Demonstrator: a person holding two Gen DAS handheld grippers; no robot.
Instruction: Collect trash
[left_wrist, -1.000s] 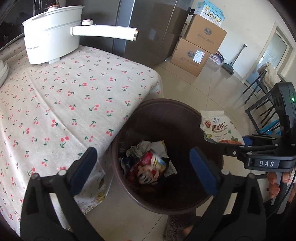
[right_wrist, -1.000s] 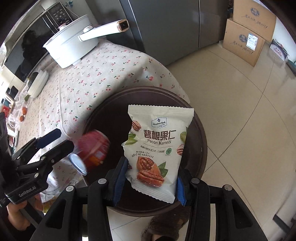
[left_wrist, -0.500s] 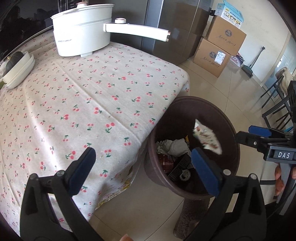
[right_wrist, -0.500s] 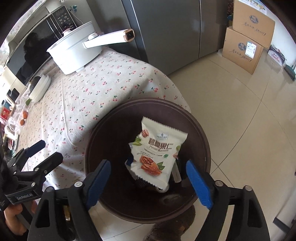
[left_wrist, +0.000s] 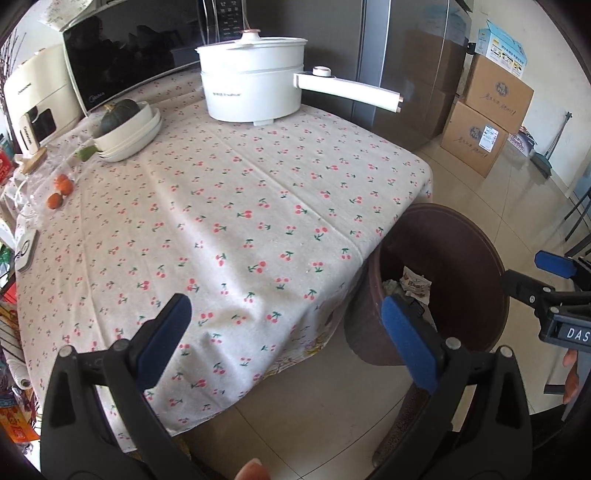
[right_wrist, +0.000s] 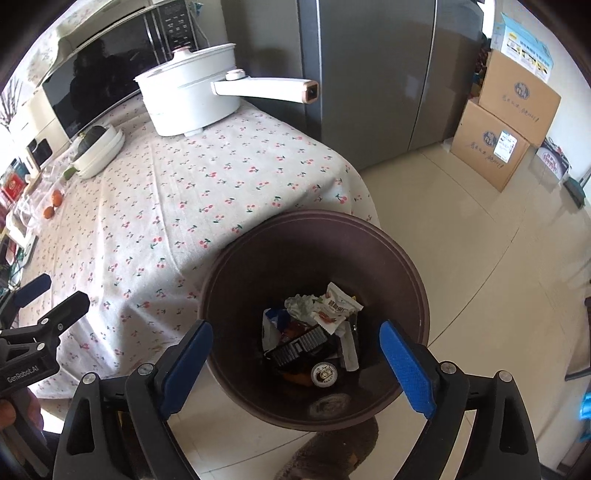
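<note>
A brown trash bin (right_wrist: 236, 266) stands on the floor against the table's corner. In it lie the white pecan packet (right_wrist: 334, 308), crumpled wrappers and a can (right_wrist: 324, 373). My right gripper (right_wrist: 295, 328) hangs above the bin, its jaws opening with nothing between them. My left gripper (left_wrist: 286, 306) is open and bare over the edge of the cherry-print tablecloth (left_wrist: 240, 192), to the left of the bin (left_wrist: 461, 225). The packet (left_wrist: 415, 284) shows just inside the rim. Each gripper appears at the edge of the other's view.
On the table stand a white electric pot (left_wrist: 255, 88) with a long handle, stacked bowls (left_wrist: 129, 133) holding a dark squash, and small oranges (left_wrist: 59, 188). Cardboard boxes (left_wrist: 487, 110) are stacked by the far wall. Beige tile floor (right_wrist: 461, 221) lies beyond the bin.
The right gripper's jaws spread and let go of the pecan packet, which dropped into the bin. Both grippers rose and drew back; the left one swung over the table.
</note>
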